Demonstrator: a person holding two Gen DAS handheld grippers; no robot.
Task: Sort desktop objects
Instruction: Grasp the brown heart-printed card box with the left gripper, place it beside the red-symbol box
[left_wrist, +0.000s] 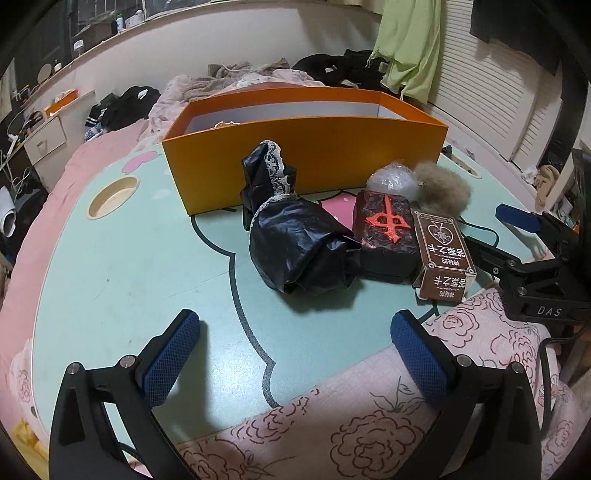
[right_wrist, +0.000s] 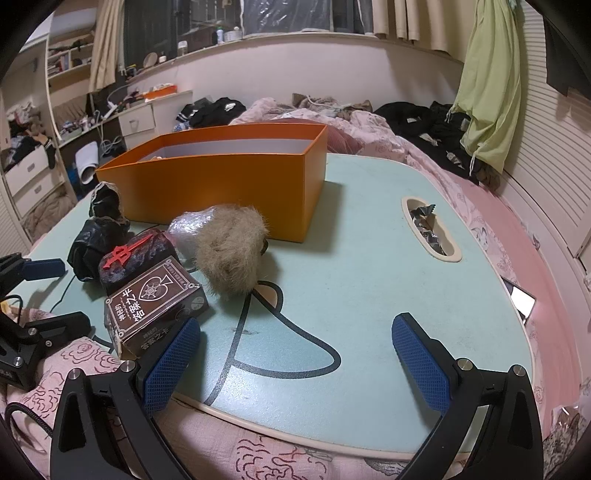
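Observation:
An open orange box (left_wrist: 306, 155) (right_wrist: 236, 184) stands at the back of a mint green table (left_wrist: 122, 258) (right_wrist: 369, 258). In front of it lie a black lace-trimmed bundle (left_wrist: 299, 243) (right_wrist: 92, 240), a dark block with a red cross (left_wrist: 386, 236) (right_wrist: 136, 258), a brown card box (left_wrist: 443, 262) (right_wrist: 155, 306), a bubble-wrapped lump (left_wrist: 391, 181) (right_wrist: 184, 229) and a tan fur ball (left_wrist: 443, 188) (right_wrist: 232, 251). My left gripper (left_wrist: 295, 354) is open and empty, short of the black bundle. My right gripper (right_wrist: 295, 354) is open and empty, its left finger (right_wrist: 171, 365) beside the card box.
The table has an oval cutout (left_wrist: 112, 197) on the left and one (right_wrist: 430, 229) with foil scraps on the right. A pink rose-print blanket (left_wrist: 369, 424) lies along the near edge. A cluttered bed (right_wrist: 369, 122) lies behind the box.

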